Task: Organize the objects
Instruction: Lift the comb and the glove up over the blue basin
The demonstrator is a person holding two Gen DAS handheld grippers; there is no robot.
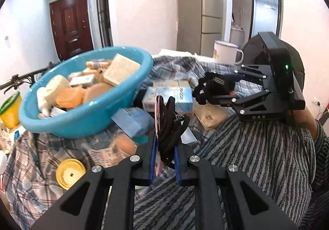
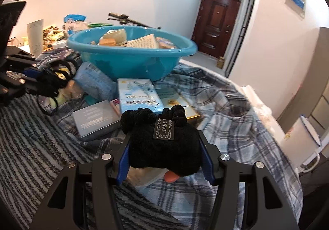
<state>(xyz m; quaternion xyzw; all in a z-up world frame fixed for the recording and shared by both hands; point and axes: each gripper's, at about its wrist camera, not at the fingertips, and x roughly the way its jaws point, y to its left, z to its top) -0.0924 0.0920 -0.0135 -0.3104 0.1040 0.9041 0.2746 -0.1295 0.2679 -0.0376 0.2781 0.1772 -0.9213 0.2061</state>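
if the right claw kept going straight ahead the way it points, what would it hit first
Probably the pale blue box lying just ahead of the black plush item that the right claw holds; the blue basin sits behind it. Depth is hard to judge.

"DAS" is printed on the right claw (image 1: 232, 91) body, at about 3 o'clock in the left wrist view. The black fuzzy pouch (image 2: 164, 147) has a tag reading "HAND", cut off. Box lettering is too blurry.
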